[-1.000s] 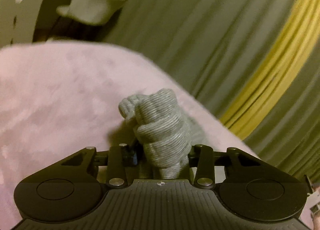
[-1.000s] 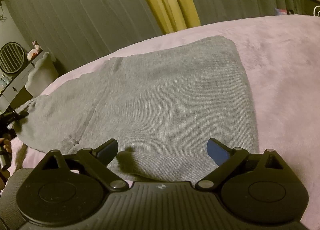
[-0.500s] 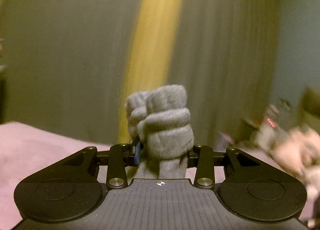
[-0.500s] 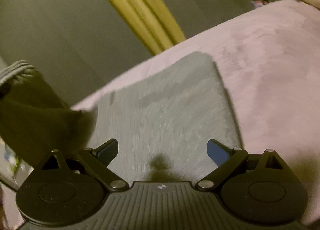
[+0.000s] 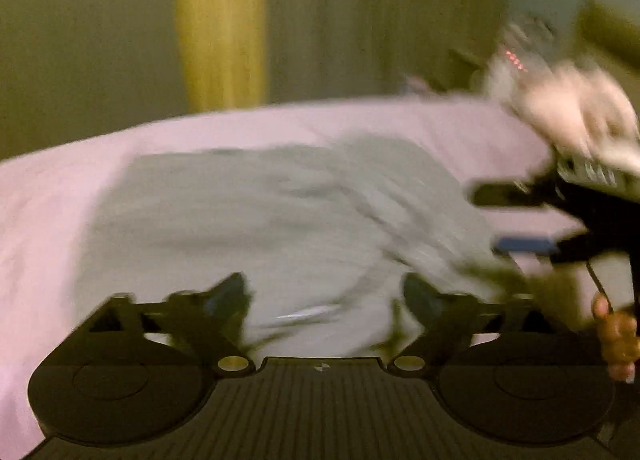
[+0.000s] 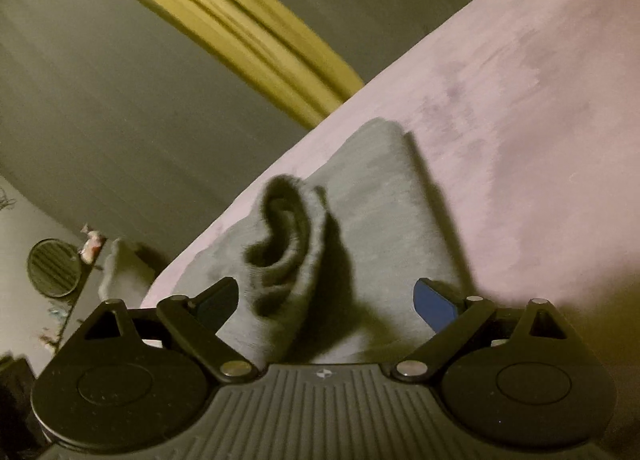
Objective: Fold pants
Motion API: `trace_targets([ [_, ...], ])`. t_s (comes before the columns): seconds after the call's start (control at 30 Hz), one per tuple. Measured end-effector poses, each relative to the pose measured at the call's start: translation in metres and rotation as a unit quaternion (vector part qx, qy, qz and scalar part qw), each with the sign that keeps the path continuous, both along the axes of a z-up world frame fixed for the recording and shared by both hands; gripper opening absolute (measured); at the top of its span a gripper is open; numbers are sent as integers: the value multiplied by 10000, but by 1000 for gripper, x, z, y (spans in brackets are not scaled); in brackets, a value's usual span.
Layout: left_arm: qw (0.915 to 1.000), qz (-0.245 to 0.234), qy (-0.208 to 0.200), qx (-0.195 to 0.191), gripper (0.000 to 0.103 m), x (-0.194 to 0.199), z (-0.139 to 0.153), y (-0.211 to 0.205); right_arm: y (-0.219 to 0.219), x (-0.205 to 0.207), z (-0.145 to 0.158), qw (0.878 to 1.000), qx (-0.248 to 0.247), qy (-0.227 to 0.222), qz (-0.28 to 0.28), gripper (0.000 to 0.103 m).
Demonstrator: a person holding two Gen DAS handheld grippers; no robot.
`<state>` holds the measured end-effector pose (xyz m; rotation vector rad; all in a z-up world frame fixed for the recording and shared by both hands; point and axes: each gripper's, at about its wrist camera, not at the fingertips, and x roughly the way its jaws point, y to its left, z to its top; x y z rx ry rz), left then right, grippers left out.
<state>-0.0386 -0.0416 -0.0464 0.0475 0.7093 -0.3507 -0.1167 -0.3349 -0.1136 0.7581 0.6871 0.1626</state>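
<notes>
Grey pants [image 5: 240, 220] lie spread on a pink bed cover [image 5: 60, 180], blurred in the left wrist view. My left gripper [image 5: 324, 288] hovers over their near edge with its jaws opening and no cloth pinched between the pads. To its right, my right gripper [image 5: 512, 220] shows from the side, fingers apart. In the right wrist view the pants [image 6: 380, 188] form a folded slab. A bunched, curled fold of them [image 6: 292, 228] stands up ahead of my right gripper [image 6: 326, 292], whose blue pads are wide apart and do not press on it.
Grey curtains with a yellow strip [image 5: 220, 20] hang behind the bed [image 6: 520, 120]. A person's hand [image 5: 616, 340] grips the right tool. Pale blurred clutter [image 5: 568, 100] sits at the far right. A round fan [image 6: 52, 268] stands off the bed's left side.
The left gripper, shut on a bunch of grey cloth, swung across over the bed and let it go. The cloth dropped onto the pants. The right view rolled.
</notes>
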Motion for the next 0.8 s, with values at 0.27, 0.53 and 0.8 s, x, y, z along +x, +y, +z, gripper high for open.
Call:
trace_targets([
  [0.27,9387,3341,439,-720,97,28,-10,148,9,61,-15,9906,936,836,542,76],
  [0.53,8796,4032,1254,-2194,96,40,-61,203,32,97,-28,9850,866,1183,905,61],
  [0.8,8770,4036,1276,-2272,96,16,-64,200,81,102,7,9933,244,990,547,40],
])
